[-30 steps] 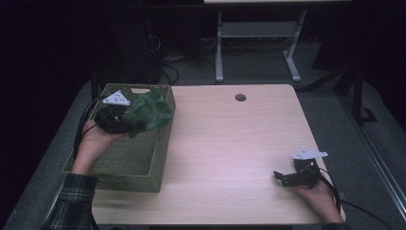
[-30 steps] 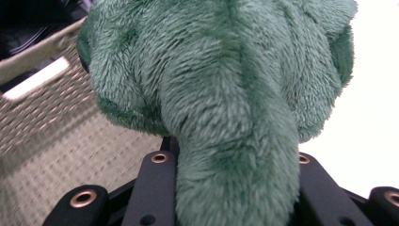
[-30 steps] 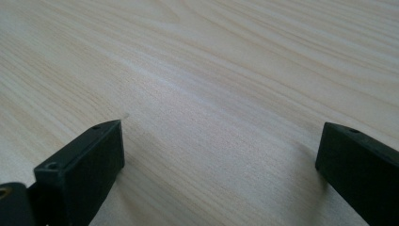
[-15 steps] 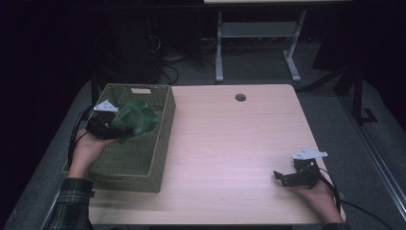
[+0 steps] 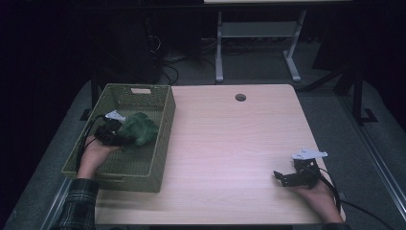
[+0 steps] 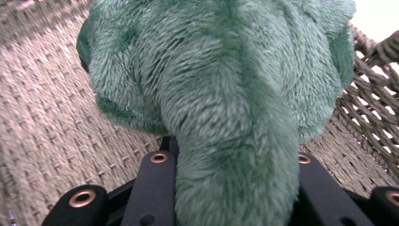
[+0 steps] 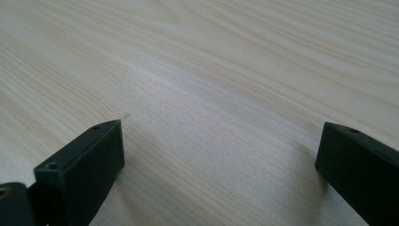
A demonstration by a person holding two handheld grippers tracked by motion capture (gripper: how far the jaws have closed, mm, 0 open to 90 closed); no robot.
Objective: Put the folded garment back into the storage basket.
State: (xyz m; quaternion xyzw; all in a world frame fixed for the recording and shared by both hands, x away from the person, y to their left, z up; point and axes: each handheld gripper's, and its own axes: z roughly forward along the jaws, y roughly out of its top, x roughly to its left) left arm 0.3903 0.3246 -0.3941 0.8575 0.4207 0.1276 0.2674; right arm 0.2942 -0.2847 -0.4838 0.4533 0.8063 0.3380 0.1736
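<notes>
A green plush toy (image 5: 138,128) hangs low inside the woven olive basket (image 5: 143,90) at the table's left. My left gripper (image 5: 114,135) is shut on it, its jaws clamped on a furry limb of the plush toy (image 6: 226,117) just above the basket's weave (image 6: 51,122). My right gripper (image 5: 283,177) rests near the table's front right corner, open, with bare wood between its fingers (image 7: 82,165).
The light wooden table (image 5: 230,139) has a round cable hole (image 5: 240,97) near its far edge. A metal stand (image 5: 253,43) and cables lie on the dark floor beyond. A plaid sleeve (image 5: 76,206) comes in at the lower left.
My left gripper has carried the plush toy down and toward the near side, from above the basket's far rim to inside the basket. The right gripper has stayed put.
</notes>
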